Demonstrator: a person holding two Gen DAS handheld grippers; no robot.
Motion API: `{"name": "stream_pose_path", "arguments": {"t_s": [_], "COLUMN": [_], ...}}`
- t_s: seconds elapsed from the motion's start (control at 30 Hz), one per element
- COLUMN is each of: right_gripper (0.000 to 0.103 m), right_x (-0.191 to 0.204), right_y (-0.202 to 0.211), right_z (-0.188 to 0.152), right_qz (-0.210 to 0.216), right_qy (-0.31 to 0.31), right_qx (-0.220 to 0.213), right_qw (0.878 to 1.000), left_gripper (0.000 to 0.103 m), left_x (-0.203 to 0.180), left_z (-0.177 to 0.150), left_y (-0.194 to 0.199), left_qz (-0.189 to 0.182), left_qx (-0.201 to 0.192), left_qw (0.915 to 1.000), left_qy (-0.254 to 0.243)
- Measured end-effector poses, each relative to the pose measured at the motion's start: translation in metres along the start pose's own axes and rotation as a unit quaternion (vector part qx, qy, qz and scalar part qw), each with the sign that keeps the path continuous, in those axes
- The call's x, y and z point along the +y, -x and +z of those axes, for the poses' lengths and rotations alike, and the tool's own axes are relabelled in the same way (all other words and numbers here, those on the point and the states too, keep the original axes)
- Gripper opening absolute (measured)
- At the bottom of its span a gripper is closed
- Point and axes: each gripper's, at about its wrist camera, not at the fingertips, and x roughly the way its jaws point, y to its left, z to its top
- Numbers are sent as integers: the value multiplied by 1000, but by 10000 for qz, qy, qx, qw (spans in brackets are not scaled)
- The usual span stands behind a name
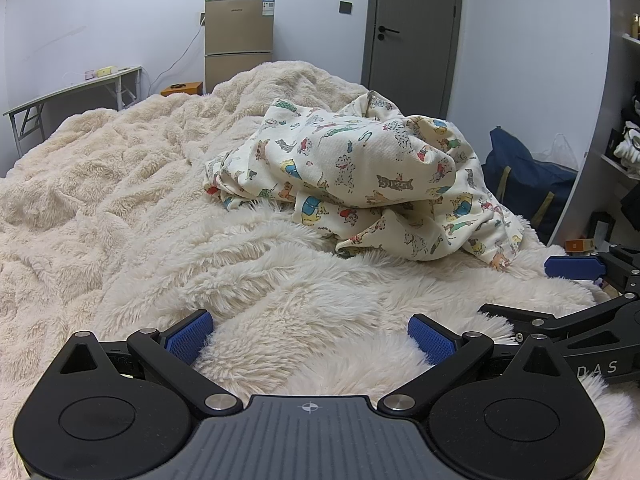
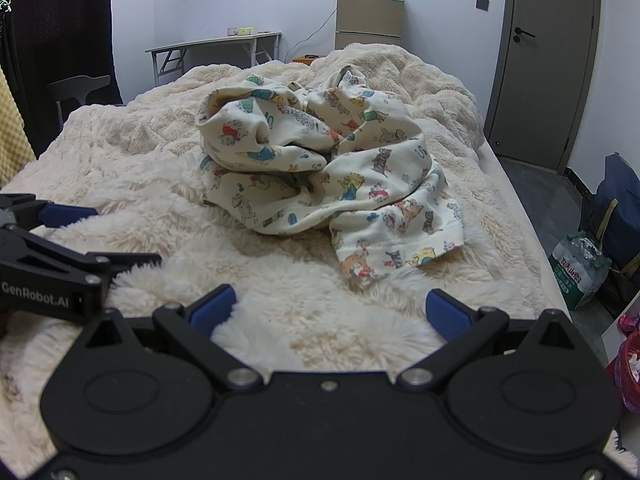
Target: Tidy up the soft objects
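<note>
A fluffy cream blanket (image 1: 120,184) covers the bed. On it, ahead of both tools, lies a crumpled dog-print cloth (image 2: 320,172). The left tool (image 1: 310,336) and right tool (image 2: 328,312) hover low, level, side by side, jaws spread, empty.

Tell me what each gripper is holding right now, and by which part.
Nothing is held. The left gripper and right gripper are both open over the fluffy blanket, short of the crumpled printed garment.

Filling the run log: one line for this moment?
left: open, empty | right: open, empty | garment: crumpled on blanket, untouched
</note>
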Motion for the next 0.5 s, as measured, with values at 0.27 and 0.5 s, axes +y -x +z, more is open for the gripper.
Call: {"name": "stream_pose_path", "arguments": {"t_s": [0.27,0.5], "right_gripper": [103,103], "right_x": [0,0], "right_y": [0,0], "right_z": [0,0], "right_qz": [3,7], "right_qy": [-3,-1], "right_qx": [6,12], "right_qw": [10000,10000], "left_gripper": [103,103], "left_x": [0,1], "left_z": [0,1], "left_y": [0,0], "left_qz": [-7,-21], "left_qx": [2,10], "left_qw": [10000,10000], "left_qy": [4,4]}}
